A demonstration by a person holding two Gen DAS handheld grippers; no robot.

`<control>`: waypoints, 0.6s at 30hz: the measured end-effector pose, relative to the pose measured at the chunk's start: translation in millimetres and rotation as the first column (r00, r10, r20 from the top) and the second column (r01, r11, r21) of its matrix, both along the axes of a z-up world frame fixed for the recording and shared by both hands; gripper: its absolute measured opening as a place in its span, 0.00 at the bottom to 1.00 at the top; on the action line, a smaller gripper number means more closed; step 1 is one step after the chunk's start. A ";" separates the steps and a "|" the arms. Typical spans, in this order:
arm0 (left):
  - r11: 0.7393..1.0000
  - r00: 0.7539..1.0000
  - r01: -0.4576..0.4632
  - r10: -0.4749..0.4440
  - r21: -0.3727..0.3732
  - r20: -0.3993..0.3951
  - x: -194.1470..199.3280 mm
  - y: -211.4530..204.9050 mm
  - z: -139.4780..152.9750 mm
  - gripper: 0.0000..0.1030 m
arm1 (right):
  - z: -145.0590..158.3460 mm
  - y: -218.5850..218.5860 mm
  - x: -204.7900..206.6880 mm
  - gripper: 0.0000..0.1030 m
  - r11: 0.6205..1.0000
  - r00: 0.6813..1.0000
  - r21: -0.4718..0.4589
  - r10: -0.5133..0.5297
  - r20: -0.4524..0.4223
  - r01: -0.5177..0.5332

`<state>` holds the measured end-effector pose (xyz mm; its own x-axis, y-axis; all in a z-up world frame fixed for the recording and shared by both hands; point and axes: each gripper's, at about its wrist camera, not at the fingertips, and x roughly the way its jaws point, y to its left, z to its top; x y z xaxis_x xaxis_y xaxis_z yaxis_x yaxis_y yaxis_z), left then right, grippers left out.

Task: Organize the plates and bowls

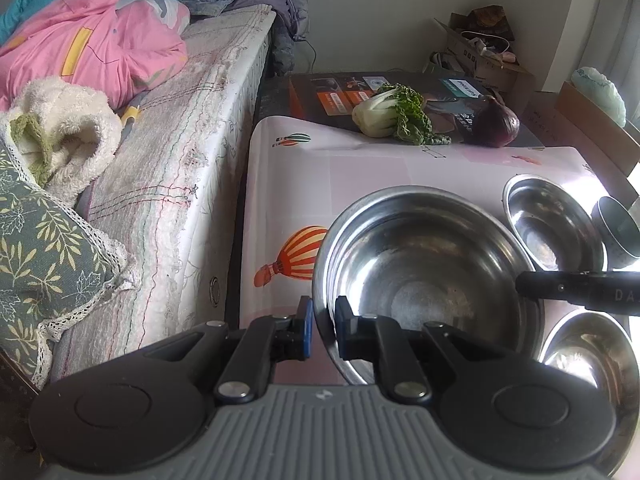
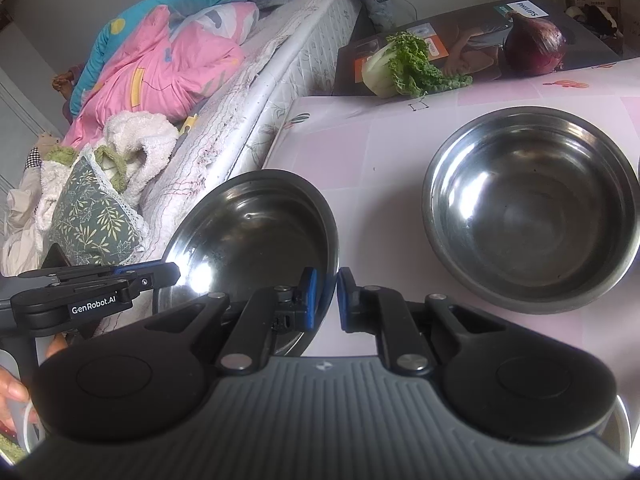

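A large steel bowl (image 1: 424, 272) is held between both grippers above the table's left part. My left gripper (image 1: 323, 330) is shut on its left rim. My right gripper (image 2: 327, 300) is shut on its right rim; the same bowl shows in the right wrist view (image 2: 252, 232), tilted. The right gripper's finger (image 1: 576, 290) shows in the left view at the bowl's right rim. A medium steel bowl (image 1: 554, 224) (image 2: 532, 208) sits on the table (image 1: 360, 184). Another steel bowl (image 1: 592, 360) sits at the near right. A dark cup (image 1: 618, 232) stands at the far right.
A bok choy (image 1: 394, 114) and a red onion (image 1: 496, 124) lie on a flat Philips box (image 1: 328, 96) at the table's far edge. A bed (image 1: 172, 176) with bedding runs along the table's left side. Cardboard boxes (image 1: 484, 56) stand in the far corner.
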<state>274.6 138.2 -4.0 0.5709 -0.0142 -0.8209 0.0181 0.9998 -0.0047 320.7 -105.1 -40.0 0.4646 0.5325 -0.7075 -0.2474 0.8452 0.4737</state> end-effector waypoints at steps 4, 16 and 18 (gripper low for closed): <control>1.000 1.000 0.000 0.000 0.001 0.001 -2.2 -2.4 4.5 0.12 | 5.2 -4.0 -4.0 0.10 1.000 1.000 0.009 -0.005 0.008 0.005; 0.999 0.999 0.041 -0.041 -0.004 0.013 -7.3 -38.2 24.8 0.12 | 21.7 -46.5 -19.0 0.10 0.997 0.998 0.055 -0.054 0.031 0.052; 0.999 0.998 0.053 -0.053 -0.002 0.013 -6.6 -48.1 26.7 0.12 | 24.2 -57.5 -22.7 0.10 0.996 0.997 0.061 -0.068 0.036 0.066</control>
<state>268.0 90.0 22.7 0.5802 -0.0466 -0.8131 0.0712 0.9974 -0.0063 297.9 -162.7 -15.8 0.5265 0.5402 -0.6565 -0.2099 0.8309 0.5153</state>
